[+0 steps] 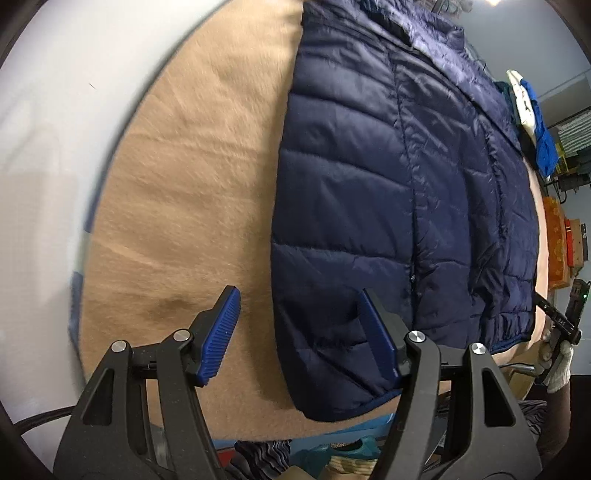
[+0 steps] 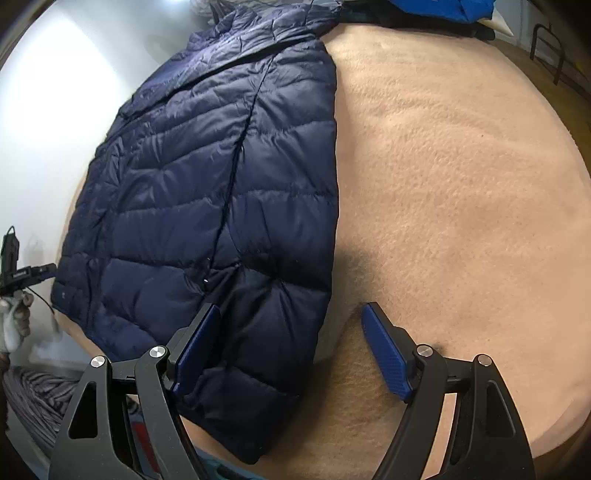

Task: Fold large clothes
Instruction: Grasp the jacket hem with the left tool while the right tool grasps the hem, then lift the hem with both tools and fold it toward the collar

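Observation:
A navy quilted puffer jacket (image 1: pixel 388 192) lies flat on a tan blanket (image 1: pixel 192 206), folded lengthwise into a long strip, collar at the far end. My left gripper (image 1: pixel 299 306) is open above the jacket's near left hem corner, straddling its left edge. In the right wrist view the jacket (image 2: pixel 207 206) fills the left half on the blanket (image 2: pixel 461 206). My right gripper (image 2: pixel 290 314) is open over the jacket's near right hem corner, left finger above the fabric, right finger above the blanket. Neither gripper holds anything. The other gripper shows at the far edge of each view (image 1: pixel 557 317) (image 2: pixel 22 273).
A white wall (image 1: pixel 44 147) lies left of the blanket. Blue and white clothes (image 1: pixel 535 118) are piled at the far right, also in the right wrist view (image 2: pixel 443 9). Orange boxes (image 1: pixel 561 243) stand on the right. Striped fabric (image 2: pixel 37 402) lies below the near edge.

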A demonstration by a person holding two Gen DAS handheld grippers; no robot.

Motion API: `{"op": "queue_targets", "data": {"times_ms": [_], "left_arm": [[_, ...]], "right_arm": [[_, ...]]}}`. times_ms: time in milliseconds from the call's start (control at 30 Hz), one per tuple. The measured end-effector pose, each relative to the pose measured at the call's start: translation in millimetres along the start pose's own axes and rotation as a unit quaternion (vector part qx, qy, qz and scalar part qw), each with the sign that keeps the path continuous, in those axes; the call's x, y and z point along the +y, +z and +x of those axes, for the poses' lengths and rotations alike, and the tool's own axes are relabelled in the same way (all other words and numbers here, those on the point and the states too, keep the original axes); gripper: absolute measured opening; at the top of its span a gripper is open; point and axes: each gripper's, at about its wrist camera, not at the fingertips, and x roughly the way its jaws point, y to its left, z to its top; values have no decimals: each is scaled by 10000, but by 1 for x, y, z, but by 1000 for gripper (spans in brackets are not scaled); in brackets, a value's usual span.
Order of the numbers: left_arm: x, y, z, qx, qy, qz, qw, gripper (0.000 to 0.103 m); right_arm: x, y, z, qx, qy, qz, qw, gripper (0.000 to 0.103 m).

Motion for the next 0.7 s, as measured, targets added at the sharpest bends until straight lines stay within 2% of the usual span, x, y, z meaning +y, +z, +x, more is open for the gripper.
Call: {"op": "queue_targets", "data": {"times_ms": [133,300,367,400,500,533,567,700], "left_arm": [[-4,0,8,57,-10,51,10000,65],[-9,2,8,100,-264,68,9996,28],[-14,3,8,129,-386,41,9992,16],[-16,3,7,110,-429,40,9990,11],[-22,7,1,-16,-499,45,9987,7],[-23,8,-1,-54,-523,49,9986,6],[-25,9,-4,-108,-547,56,9984,6],[-30,14,-18,-336,-735,13,9967,5]], "right_arm": [[-4,1,-1,-33,131,81,9999,81],[-8,1,-2,-56,392,132,9991,76],[-8,2,0,-4,602,197,9980,55],[-7,2,2,35,709,236,9972,50],[-5,4,7,134,929,284,9952,26],[-4,4,8,153,1040,323,9939,14],[-3,5,8,151,1133,394,9927,11],[3,10,-2,14,1205,409,9919,7]]}}
